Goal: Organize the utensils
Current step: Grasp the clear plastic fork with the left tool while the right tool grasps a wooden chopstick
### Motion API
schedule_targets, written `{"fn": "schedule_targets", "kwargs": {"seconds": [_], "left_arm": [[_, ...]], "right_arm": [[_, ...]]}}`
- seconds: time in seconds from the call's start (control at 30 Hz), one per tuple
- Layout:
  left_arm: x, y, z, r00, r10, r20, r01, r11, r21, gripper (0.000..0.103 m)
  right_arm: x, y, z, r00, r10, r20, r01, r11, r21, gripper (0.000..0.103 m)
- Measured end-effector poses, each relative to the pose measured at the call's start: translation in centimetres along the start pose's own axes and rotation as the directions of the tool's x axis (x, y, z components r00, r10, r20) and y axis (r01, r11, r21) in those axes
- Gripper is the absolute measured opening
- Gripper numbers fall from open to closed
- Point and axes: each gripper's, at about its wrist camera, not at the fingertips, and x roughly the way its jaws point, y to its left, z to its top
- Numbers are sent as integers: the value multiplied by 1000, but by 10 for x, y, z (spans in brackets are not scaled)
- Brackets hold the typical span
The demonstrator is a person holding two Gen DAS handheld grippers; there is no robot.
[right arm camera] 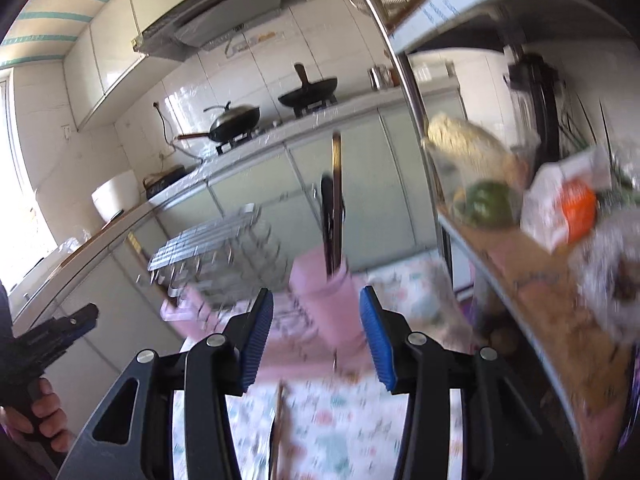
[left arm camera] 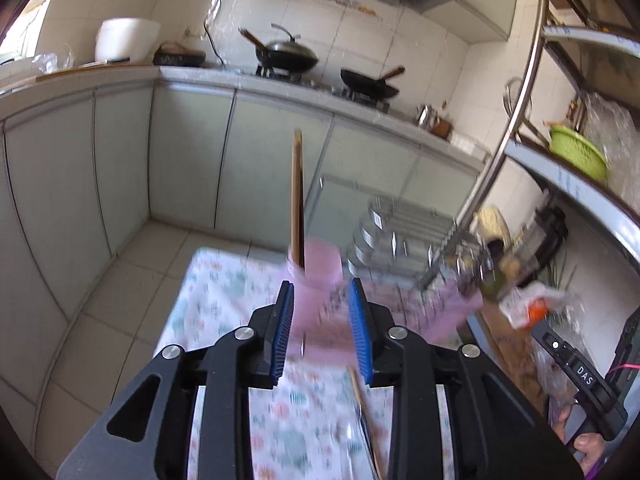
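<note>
Nearest to me, the left gripper [left arm camera: 322,312] hangs over the table with its blue-padded fingers [left arm camera: 283,340] spread wide and nothing between them. The right gripper [right arm camera: 316,332] does the same, its pads [right arm camera: 378,340] well apart and bare. Under both lies the patterned tablecloth [left arm camera: 224,292], and on it, close in below the tools, a wooden chopstick [left arm camera: 360,396] lies loose beside something metal that is too blurred to name.

Just beyond the fingertips stands the pink utensil cup [left arm camera: 316,264], part of a pink drainer base [right arm camera: 280,344]. A pair of wooden chopsticks [left arm camera: 297,196] stands upright in the cup; from the right wrist view a dark-handled utensil [right arm camera: 329,220] stands in it too.

Beside the cup sits a wire dish rack [left arm camera: 400,236]. Far off, two woks [left arm camera: 288,54] rest on the stove along the counter.
</note>
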Motion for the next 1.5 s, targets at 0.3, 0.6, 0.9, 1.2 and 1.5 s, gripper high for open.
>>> {"fn": "schedule_targets", "kwargs": {"seconds": [0.3, 0.6, 0.9, 1.2, 1.5], "left_arm": [[-23, -9, -66, 992, -28, -125, 27, 1000, -10, 28], [-8, -20, -100, 946, -45, -321, 49, 999, 2, 28], [69, -16, -127, 844, -53, -534, 34, 998, -46, 28], [131, -21, -143, 770, -31, -638, 23, 1000, -21, 28], [142, -7, -148, 765, -11, -643, -3, 1000, -20, 4]], "right_arm": [[-43, 14, -57, 994, -11, -106, 6, 998, -55, 45], [-54, 22, -71, 979, 43, -199, -53, 998, -45, 45], [-4, 0, -82, 933, 80, -350, -74, 997, 31, 40], [58, -21, -87, 882, 96, -461, -56, 994, 99, 35], [112, -7, -88, 836, 126, -534, -86, 991, 100, 33]]}}
